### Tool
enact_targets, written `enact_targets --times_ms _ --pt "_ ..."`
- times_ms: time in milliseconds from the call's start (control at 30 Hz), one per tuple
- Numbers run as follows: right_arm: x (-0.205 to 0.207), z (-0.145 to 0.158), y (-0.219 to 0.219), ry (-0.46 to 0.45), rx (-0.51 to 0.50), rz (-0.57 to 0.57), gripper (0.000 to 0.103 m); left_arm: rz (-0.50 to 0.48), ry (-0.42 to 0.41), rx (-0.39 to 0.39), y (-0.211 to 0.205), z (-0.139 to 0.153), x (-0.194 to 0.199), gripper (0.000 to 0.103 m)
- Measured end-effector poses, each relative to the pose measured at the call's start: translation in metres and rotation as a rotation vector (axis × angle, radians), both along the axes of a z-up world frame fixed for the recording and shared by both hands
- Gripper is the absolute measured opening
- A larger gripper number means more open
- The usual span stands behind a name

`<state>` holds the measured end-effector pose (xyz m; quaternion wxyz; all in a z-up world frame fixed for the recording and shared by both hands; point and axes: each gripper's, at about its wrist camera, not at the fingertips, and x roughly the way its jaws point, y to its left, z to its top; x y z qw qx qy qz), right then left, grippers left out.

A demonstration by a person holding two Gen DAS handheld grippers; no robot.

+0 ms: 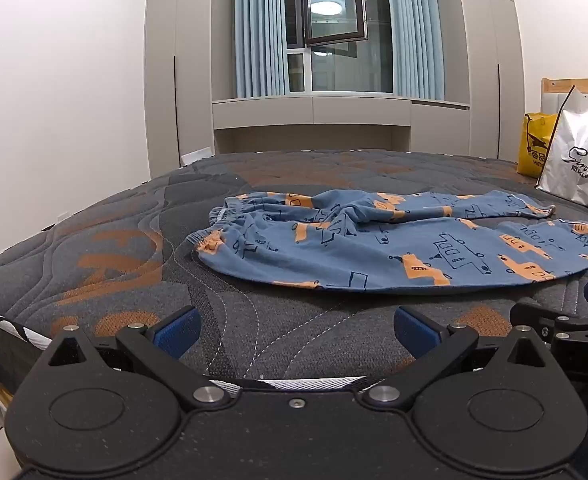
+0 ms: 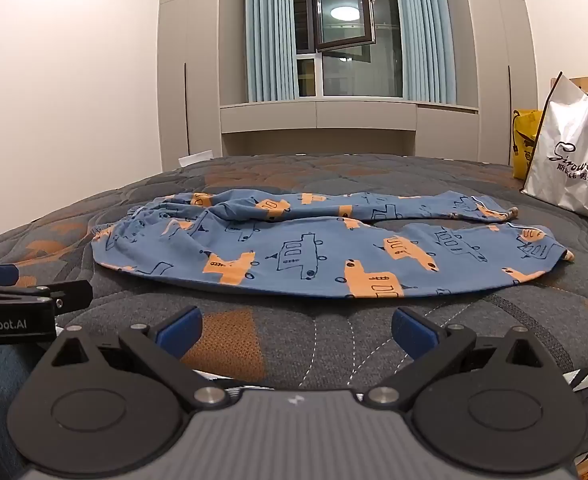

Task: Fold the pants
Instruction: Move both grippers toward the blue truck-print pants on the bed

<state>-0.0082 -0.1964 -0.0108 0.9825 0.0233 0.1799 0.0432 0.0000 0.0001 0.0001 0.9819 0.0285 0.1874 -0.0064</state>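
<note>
Soft blue pants [image 1: 393, 244] printed with orange vehicles lie rumpled at mid-frame on a quilted grey-and-orange mattress [image 1: 106, 256]. Both the left gripper [image 1: 295, 330] and the right gripper [image 2: 295, 330] gape wide and empty at the bottom. A glossy white bag [image 2: 573, 160] is cut off at the right edge.

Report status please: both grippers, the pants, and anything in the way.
Left gripper open, empty; right gripper open, empty. Pants unfolded on mattress, untouched. White bag beside the cuffs, clear of them.
</note>
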Motion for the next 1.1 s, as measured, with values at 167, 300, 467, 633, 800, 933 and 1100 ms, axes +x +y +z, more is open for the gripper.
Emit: enact_targets --times_ms 167,300,467,633,800,933,1100 --pt "0.0 0.0 0.0 0.001 0.0 -0.001 0.103 0.001 -0.001 0.001 0.0 0.0 0.0 0.103" --pt "0.0 0.0 0.0 0.001 0.001 -0.001 0.103 -0.002 0.001 -0.002 0.001 -0.001 0.0 0.103" --pt "0.001 0.0 0.0 0.003 0.0 -0.002 0.103 -0.001 0.003 -0.002 0.0 0.0 0.0 0.103" --pt "0.001 0.0 0.001 0.005 -0.001 -0.002 0.103 -0.002 0.004 -0.003 0.003 -0.003 0.001 0.103" --pt "0.004 0.0 0.002 0.013 -0.003 -0.002 0.103 -0.008 0.007 -0.005 0.003 -0.001 0.005 0.103" --pt "0.009 0.002 0.004 0.013 -0.007 0.003 0.103 -0.005 0.019 -0.005 0.003 0.002 0.017 0.103" --pt "0.024 0.016 -0.001 -0.023 -0.018 0.03 0.103 0.041 0.043 0.016 0.011 0.017 0.046 0.103"
